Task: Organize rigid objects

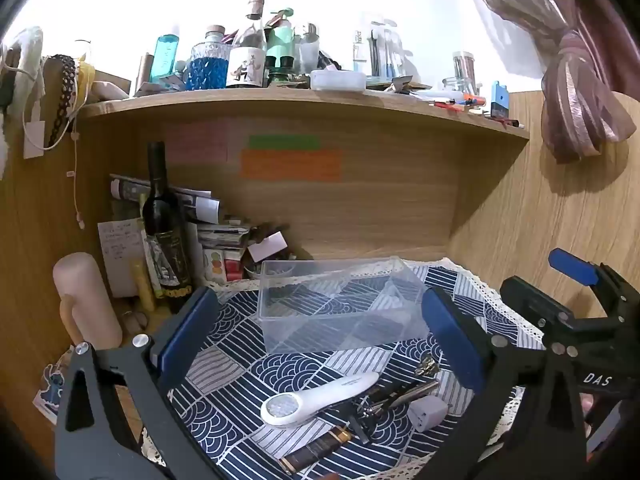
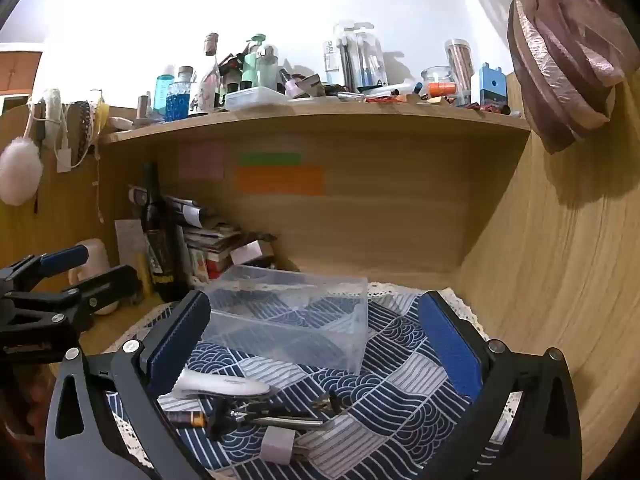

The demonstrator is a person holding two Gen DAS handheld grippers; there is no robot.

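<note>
A clear plastic box [image 1: 340, 304] [image 2: 292, 320] with inner dividers stands on the blue patterned cloth [image 1: 224, 364] [image 2: 404, 364]. In front of it lie a white handled device [image 1: 316, 398] [image 2: 224, 386], a dark tube with a gold band [image 1: 316, 450] [image 2: 186, 417], black metal tools [image 1: 384, 398] [image 2: 272, 416] and a small pale plug block [image 1: 426, 414] [image 2: 278, 446]. My left gripper [image 1: 320, 340] hovers open over these items, nothing between its fingers. My right gripper [image 2: 316, 344] is open too, empty, just above the same pile.
A wooden desk alcove surrounds the cloth. A dark wine bottle [image 1: 164, 232] [image 2: 158, 232], stacked papers and a pale pink cylinder [image 1: 86, 300] crowd the left corner. The shelf [image 1: 304, 100] above carries several bottles and jars. A tied curtain [image 1: 580, 96] hangs at right.
</note>
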